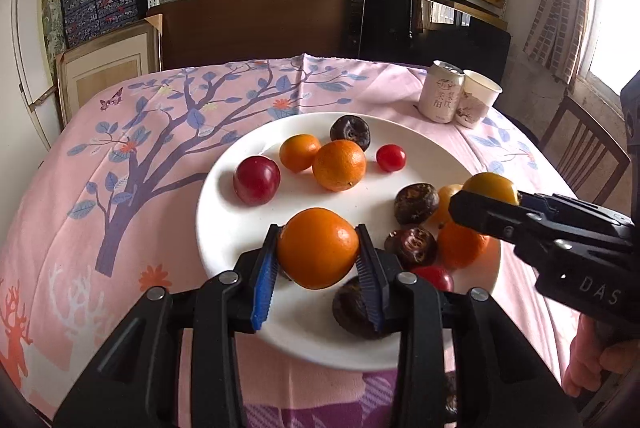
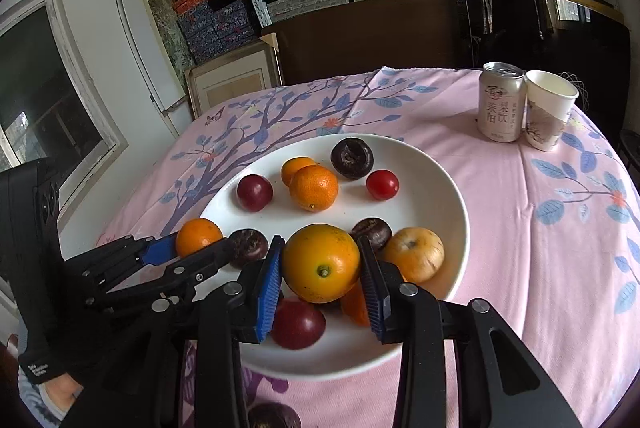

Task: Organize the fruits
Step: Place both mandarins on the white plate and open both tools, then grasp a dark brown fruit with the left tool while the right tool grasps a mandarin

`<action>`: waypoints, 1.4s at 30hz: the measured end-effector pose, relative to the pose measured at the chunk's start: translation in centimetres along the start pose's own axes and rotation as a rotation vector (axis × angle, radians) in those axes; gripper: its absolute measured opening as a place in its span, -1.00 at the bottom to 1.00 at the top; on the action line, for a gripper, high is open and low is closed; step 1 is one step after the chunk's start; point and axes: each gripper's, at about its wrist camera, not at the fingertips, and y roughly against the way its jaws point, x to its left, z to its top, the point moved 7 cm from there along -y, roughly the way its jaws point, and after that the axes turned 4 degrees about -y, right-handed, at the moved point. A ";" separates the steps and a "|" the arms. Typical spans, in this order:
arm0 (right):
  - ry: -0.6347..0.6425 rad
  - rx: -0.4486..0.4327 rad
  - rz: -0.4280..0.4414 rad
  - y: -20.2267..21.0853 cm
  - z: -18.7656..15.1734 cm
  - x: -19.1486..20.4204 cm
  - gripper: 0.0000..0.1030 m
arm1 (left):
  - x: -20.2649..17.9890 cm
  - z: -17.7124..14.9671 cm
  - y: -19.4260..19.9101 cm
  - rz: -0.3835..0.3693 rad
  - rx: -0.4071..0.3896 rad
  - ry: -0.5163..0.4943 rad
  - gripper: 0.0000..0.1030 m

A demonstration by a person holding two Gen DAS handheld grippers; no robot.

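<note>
Two grippers were loaded: left gripper (image 1: 318, 256) clamped an orange (image 1: 318, 248), right gripper (image 2: 322, 268) pinched a yellow-orange fruit (image 2: 321, 262), both over the plate's (image 2: 448, 188) 6 o'clock edge.

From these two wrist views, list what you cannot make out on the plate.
- Dark fruit, left wrist view: partly behind the left gripper and its orange.
- Orange piece, right wrist view: mostly hidden behind the right gripper and its yellow-orange fruit.
- White plate: near rim hidden by both grippers' bodies.
</note>
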 end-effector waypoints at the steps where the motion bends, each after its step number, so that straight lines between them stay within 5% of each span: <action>1: -0.004 0.009 0.003 -0.9 0.2 0.2 -0.28 | 0.3 0.2 -0.6 -0.006 0.008 0.012 -0.30; 5: 0.005 0.049 0.009 -3.2 0.0 0.5 -0.25 | 1.7 0.0 -2.2 -0.002 0.023 0.045 -0.23; 7: -0.002 0.037 0.006 -3.1 -0.1 0.2 0.11 | 2.4 -0.2 -2.4 -0.009 0.019 0.069 0.29; 11: -0.009 -0.012 -0.001 -1.2 0.3 -0.2 0.12 | 3.2 0.0 -0.9 -0.007 -0.020 0.109 0.42; 15: -0.006 -0.059 -0.017 1.1 0.2 -0.5 0.31 | 3.5 -0.4 1.4 0.020 -0.074 0.117 0.79; 19: -0.008 -0.072 -0.046 2.7 -1.8 -1.6 0.33 | 3.6 -2.2 2.9 0.001 -0.076 0.146 0.82; 27: -0.025 -0.077 -0.074 5.8 -6.4 -3.4 0.33 | 2.6 -6.0 5.1 0.081 -0.068 0.124 0.88; 30: -0.020 -0.100 -0.079 7.2 -7.6 -3.4 0.54 | 2.0 -7.1 6.8 0.125 -0.103 0.105 0.90; 42: 0.038 -0.110 -0.095 9.4 -10.9 -2.1 0.70 | 0.3 -9.7 9.7 0.162 -0.128 0.088 0.90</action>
